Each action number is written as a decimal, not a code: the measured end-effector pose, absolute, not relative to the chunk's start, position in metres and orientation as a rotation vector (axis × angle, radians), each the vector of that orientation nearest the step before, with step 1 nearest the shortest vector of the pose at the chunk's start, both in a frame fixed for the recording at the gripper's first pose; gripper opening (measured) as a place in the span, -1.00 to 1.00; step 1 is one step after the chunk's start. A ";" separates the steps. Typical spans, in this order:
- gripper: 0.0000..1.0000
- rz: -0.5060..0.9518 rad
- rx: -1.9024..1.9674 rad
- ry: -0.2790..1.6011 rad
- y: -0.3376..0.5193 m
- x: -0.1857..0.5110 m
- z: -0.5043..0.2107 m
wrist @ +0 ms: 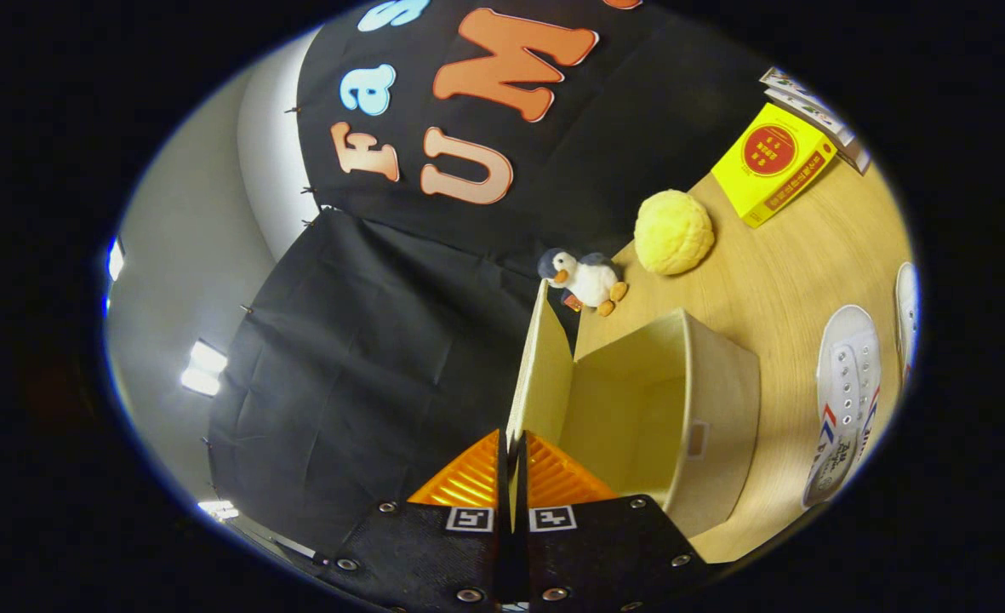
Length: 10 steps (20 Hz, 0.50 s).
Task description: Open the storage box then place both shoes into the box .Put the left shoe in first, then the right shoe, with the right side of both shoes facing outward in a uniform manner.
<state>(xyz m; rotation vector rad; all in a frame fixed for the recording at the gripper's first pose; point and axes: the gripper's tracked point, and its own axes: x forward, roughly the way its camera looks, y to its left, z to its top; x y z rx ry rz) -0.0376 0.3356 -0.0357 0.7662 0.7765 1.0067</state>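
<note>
My gripper is shut on the edge of the storage box lid, a pale yellow flap held raised, with both fingers pressing on it. The beige storage box stands on the wooden table just beyond the fingers, its inside showing bare. A white canvas shoe with red and blue stripes lies on the table to the right of the box. A second white shoe lies further right, only partly seen. The whole view is tilted.
A small penguin plush sits beyond the lid. A round yellow plush ball lies behind it. A yellow book and other books rest at the far end of the table. Black cloth walls the booth.
</note>
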 end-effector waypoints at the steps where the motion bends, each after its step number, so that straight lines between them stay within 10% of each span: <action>1: -0.96 1.016 0.754 0.767 0.345 -0.040 -0.029; 10: -0.95 1.091 0.640 0.711 0.445 -0.067 0.003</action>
